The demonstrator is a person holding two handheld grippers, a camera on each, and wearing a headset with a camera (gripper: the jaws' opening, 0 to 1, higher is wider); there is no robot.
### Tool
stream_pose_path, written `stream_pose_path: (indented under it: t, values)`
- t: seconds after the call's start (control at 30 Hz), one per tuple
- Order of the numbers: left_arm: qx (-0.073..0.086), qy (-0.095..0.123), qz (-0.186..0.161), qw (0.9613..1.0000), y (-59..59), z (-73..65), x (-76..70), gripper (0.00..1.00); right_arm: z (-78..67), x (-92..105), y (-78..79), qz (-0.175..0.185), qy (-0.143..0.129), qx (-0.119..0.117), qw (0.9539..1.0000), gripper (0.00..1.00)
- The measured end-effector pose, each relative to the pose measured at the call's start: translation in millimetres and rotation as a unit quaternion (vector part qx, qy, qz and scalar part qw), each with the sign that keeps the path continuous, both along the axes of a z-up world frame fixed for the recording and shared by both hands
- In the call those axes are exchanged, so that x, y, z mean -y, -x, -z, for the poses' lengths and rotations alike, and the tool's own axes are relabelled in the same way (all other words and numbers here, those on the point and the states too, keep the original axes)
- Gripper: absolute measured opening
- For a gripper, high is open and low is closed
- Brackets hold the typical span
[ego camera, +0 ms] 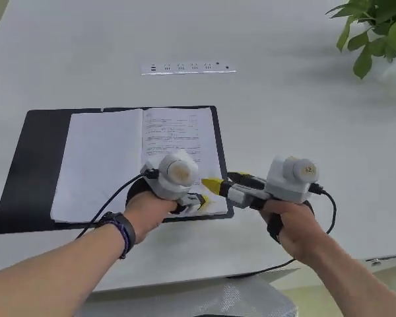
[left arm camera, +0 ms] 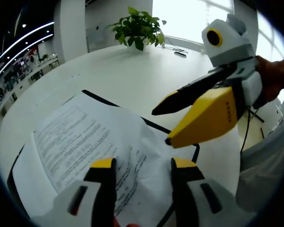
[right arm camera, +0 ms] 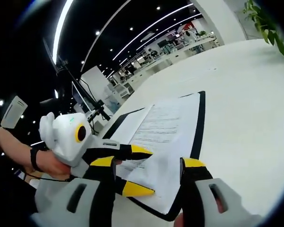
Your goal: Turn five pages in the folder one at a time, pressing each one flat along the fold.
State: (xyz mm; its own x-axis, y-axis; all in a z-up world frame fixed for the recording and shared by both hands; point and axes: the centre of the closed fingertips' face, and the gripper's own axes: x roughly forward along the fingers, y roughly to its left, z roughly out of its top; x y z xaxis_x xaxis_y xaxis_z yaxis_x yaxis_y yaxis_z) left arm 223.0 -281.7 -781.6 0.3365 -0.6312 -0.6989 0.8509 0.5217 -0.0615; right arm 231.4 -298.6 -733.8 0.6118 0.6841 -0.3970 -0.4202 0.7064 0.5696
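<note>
White table bears open folder holding pages.

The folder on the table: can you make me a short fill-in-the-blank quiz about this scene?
The folder lies ____ on the white table.
Its cover is ____.
In the head view, the left gripper and right gripper meet at the printed page's lower ____ corner.
Missing: open; black; right.
</note>
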Motion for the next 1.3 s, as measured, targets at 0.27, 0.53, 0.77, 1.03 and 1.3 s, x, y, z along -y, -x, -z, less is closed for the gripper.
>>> stream_pose_path:
  t: [0.27,0.53,0.77,1.03,1.3]
  values:
    - [-0.021,0.017,-0.008,0.9996,3.4,-3.0,-2.4,0.48,8.9,-11.1,-13.2,0.012,-0.041,-0.028,0.9987,0.48]
    - [-0.034,0.037,-0.028,0.9984,10.7,-10.6,-15.4,0.52,1.7,-3.8,-8.3,0.036,-0.073,-0.027,0.9963,0.30]
    - [-0.030,0.054,-0.058,0.9965,16.6,-22.5,-34.2,0.55,-0.2,-13.7,6.7,0.023,-0.092,-0.031,0.9950,0.06]
    - [-0.013,0.070,-0.090,0.9933,17.9,-41.3,-59.1,0.56,-14.6,-26.8,2.7,0.020,-0.107,-0.018,0.9939,0.00]
    - [-0.004,0.071,-0.101,0.9924,22.6,-52.5,-87.8,0.59,-32.3,-42.9,-7.2,0.019,-0.122,-0.007,0.9923,0.00]
